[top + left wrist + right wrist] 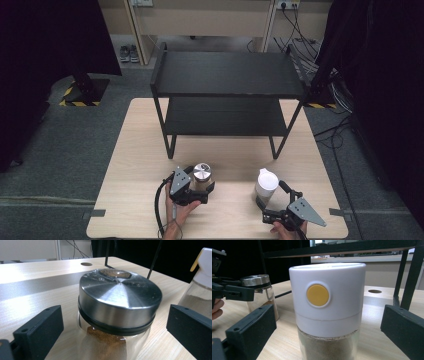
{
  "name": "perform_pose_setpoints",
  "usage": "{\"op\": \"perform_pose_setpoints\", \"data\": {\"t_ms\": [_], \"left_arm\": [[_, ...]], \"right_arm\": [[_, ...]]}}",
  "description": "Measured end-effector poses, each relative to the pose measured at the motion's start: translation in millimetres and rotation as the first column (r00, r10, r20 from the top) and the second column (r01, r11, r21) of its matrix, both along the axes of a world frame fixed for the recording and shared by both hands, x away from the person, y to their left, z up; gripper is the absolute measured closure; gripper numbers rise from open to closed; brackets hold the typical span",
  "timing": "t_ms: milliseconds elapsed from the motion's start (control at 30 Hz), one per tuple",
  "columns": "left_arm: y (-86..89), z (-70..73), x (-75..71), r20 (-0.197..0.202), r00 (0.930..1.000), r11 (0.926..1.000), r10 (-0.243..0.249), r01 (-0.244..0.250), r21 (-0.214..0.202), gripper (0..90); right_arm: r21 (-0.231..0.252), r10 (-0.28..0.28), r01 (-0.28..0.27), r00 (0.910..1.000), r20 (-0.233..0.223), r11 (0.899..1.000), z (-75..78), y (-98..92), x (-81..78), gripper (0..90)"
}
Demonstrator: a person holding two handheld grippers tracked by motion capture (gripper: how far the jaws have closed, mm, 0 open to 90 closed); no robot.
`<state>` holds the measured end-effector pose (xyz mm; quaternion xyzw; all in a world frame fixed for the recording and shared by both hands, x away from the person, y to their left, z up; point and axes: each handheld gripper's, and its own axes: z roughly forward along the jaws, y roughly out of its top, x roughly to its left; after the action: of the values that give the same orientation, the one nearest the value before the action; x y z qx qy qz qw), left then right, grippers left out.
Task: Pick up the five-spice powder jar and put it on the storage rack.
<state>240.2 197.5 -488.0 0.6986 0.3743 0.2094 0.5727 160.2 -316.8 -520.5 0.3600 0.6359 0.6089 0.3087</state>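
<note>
A glass jar with a steel lid [202,174] holds brown powder and stands on the table near the front. My left gripper [199,183] is open around it; in the left gripper view the jar [117,305] sits between both jaws with a gap on each side. A jar with a white lid [266,184] and a yellow button holds pale powder to the right. My right gripper [272,196] is open around it, and the jar [327,302] stands midway between the jaws without touching them.
A black two-tier shelf [227,75] stands on the back half of the light wooden table [140,150], both tiers bare. Its legs [409,285] rise just behind the white-lidded jar. Grey floor and cables [340,95] surround the table.
</note>
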Motion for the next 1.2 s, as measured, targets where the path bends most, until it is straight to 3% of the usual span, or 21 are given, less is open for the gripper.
{"op": "perform_pose_setpoints", "data": {"t_ms": [433, 633, 800, 933, 1200], "left_arm": [[-5.5, 4.2, 5.1, -0.029, 0.9994, 0.9991, 0.019, -0.018, 0.038, 11.3], [-4.8, 4.2, 5.5, -0.032, 0.9992, 0.9991, 0.026, -0.025, 0.035, 16.5], [-5.8, 4.6, 5.5, -0.030, 0.9992, 0.9988, 0.025, -0.024, 0.044, 20.1], [-6.3, 4.6, 5.3, -0.021, 0.9997, 0.9986, 0.013, -0.012, 0.052, 28.3], [-10.9, 6.6, 1.1, -0.004, 0.9996, 0.9966, 0.028, -0.027, 0.078, 29.8]], "right_arm": [[0.000, 0.000, 0.000, 1.0000, -0.002, 1.000, 0.2, 0.2, -0.2, 0.4], [0.000, 0.001, -0.001, 1.0000, 0.000, 1.000, 0.0, -0.3, 0.2, 0.4], [0.001, 0.001, -0.001, 1.0000, 0.000, 1.000, 0.0, -0.3, 0.1, 0.3], [0.002, 0.001, -0.001, 1.0000, -0.001, 1.000, 0.0, -0.4, 0.2, 0.4], [0.002, 0.002, -0.002, 1.0000, -0.002, 1.000, 0.1, -0.6, 0.4, 0.4]]}}
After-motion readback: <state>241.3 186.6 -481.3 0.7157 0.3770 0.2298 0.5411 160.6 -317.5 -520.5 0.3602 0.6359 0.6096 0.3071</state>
